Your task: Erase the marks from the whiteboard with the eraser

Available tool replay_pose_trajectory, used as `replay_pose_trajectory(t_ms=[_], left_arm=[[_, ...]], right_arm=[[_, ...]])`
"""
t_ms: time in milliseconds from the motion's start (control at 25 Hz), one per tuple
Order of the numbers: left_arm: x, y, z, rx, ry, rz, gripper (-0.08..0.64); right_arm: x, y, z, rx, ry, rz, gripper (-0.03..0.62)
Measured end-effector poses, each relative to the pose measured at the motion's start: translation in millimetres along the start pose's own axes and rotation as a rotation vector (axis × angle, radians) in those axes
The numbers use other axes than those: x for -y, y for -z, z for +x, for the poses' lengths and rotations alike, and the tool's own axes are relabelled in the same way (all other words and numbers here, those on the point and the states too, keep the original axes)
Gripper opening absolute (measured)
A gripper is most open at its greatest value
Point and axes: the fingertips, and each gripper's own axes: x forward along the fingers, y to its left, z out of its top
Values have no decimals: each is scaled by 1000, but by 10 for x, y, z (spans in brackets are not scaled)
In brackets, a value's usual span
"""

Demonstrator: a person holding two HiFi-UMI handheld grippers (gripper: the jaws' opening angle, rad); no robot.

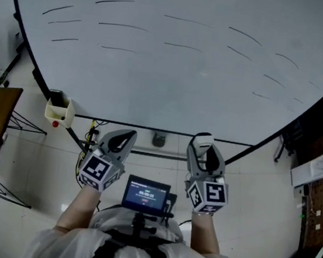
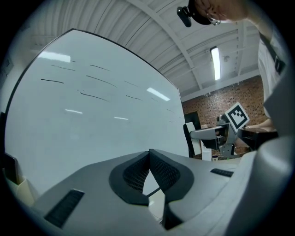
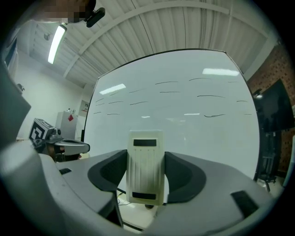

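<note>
1. The whiteboard (image 1: pixel 172 91) fills most of the head view. It stands upright on a frame over a pale floor, and both tools are held short of its lower edge without touching it.
2. Thin dark marks (image 1: pixel 114 1) lie scattered in short strokes across the upper part of the board, from far left to far right. None looks wiped, so I judge the erasing has not begun.
3. The right tool (image 3: pixel 146 173) is pinching the eraser (image 3: pixel 145 143). The pale block stands upright between the pads, its top rising well above them.
4. The left tool (image 2: pixel 150 159) is pressed together at the tips with nothing between them, and it points at the board's left half.
5. A small yellowish box (image 1: pixel 58 109) hangs at the board's lower left corner, and its contents are too small to tell.

What could go wrong, as a judgement:
- Only the eraser's lower part is gripped, so pressing it on the board may make it pivot or slide out.
- The marks sit high and wide, so a stretched reach could give uneven pressure and leave faint strokes, especially at the far right.
- A board on a frame may shift under a hard push.
- The idle left tool could knock the box.
</note>
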Motion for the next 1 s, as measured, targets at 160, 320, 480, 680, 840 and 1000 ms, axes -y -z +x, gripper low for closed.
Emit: replay_pose_trajectory(t_ms=[160, 320, 480, 680, 840, 1000], left_arm=[[269, -10, -220, 2, -31, 6, 5], [647, 29, -492, -11, -65, -4, 5], [1115, 118, -752, -29, -79, -34, 5], [1649, 127, -1016, -31, -79, -57, 5], [1888, 94, -1164, -41, -81, -37, 5], [1897, -19, -1251, -15, -88, -27, 5]], right_arm=[[-39, 52, -305, -8, -45, -4, 250], [-73, 93, -703, -9, -82, 13, 250], [-143, 190, -1153, -24, -136, 11, 250], [-200, 295, -1702, -40, -153, 37, 250], [-208, 333, -2002, -44, -157, 31, 250], [-225, 314, -2124, -36, -148, 47, 250]])
